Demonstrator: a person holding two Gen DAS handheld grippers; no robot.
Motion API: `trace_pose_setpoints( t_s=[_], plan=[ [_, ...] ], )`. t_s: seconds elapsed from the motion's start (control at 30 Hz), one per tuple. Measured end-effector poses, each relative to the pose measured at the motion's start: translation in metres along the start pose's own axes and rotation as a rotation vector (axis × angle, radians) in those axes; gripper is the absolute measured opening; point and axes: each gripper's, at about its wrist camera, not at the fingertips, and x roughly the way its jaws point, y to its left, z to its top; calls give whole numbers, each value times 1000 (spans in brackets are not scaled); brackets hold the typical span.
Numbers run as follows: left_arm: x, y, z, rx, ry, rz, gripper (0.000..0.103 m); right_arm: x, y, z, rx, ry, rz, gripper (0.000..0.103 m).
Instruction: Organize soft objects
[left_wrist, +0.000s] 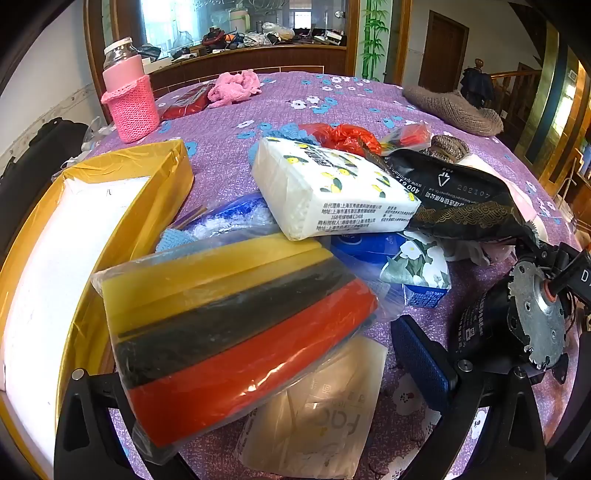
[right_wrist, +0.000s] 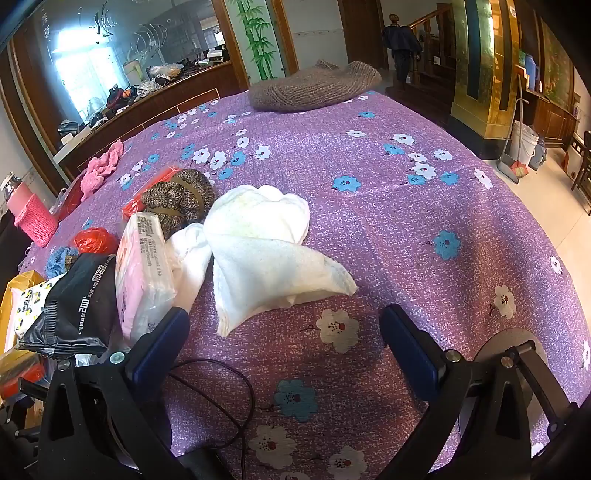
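In the left wrist view a clear bag of yellow, black and red sponges (left_wrist: 229, 328) lies between the fingers of my left gripper (left_wrist: 258, 369), which stands wide open around it; the left finger is hidden under the bag. Behind it a pile holds a white tissue pack (left_wrist: 328, 192), a black packet (left_wrist: 461, 199) and a flowered blue tissue pack (left_wrist: 417, 269). A cream pack (left_wrist: 314, 417) lies under the bag. In the right wrist view my right gripper (right_wrist: 284, 339) is open and empty just short of a white towel (right_wrist: 266, 254).
A yellow box with a white inside (left_wrist: 74, 236) stands left of the pile. A pink bottle in a knitted sleeve (left_wrist: 129, 92), pink knitwear (left_wrist: 236, 86) and a brown knitted piece (right_wrist: 314, 86) lie farther back on the purple flowered tablecloth (right_wrist: 424, 229). A speckled knit hat (right_wrist: 181, 199) lies behind the towel.
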Motion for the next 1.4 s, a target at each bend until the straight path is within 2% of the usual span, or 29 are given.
trace_pose_setpoints(
  t_s=[1.27, 1.4],
  plan=[
    [-2, 2, 0, -9, 0, 9, 102, 0, 0, 0, 0, 0, 1, 103],
    [-1, 0, 1, -6, 23, 6, 102, 0, 0, 0, 0, 0, 1, 103]
  ],
)
